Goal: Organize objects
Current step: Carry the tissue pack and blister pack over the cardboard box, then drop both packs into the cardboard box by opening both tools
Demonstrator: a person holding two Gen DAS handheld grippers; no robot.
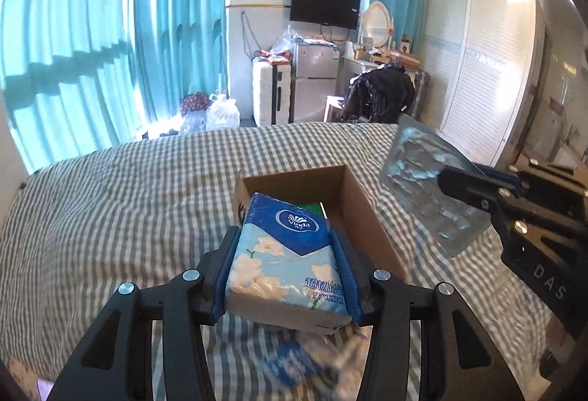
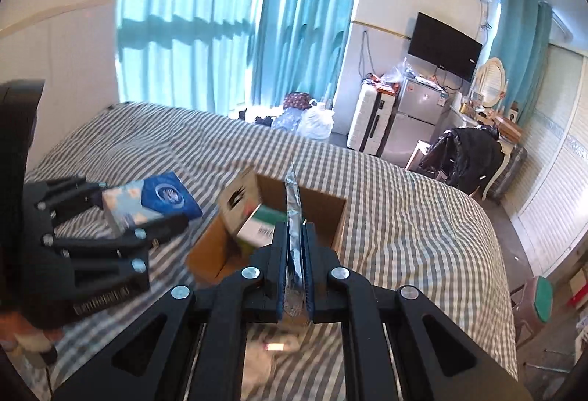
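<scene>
Two claws are loaded at once, and both hang over the bed (image 1: 110,188), whose grey-and-white checked cover fills the middle and lower part of each view. On it, just right of centre in the left wrist view, sits an open cardboard box (image 1: 362,213) with a green-and-white carton (image 2: 262,222) already lying inside.

Next in size is the tissue pack (image 1: 290,254), blue with white flowers, which the left claw (image 1: 286,246) holds clenched between its blue pads in the lower centre of its own view; the pack's far end overlaps the box's near edge in the picture. In the right wrist view the same pack (image 2: 154,200) shows at centre left, apparently still short of the box's left side.

Smallest is the silver blister sheet (image 1: 430,180), pinched by the right claw (image 2: 294,246) and seen edge-on at the centre of that claw's view, standing in line with the box opening.

Judging by this, the step in hand is carrying both items to the box. The next move likely calls for bringing each claw fully over the opening, lowering it, and only then letting go, one at a time so the claws do not crowd each other. Some blurred items remain on the bed at the bottom of both views; what they are cannot be told.
</scene>
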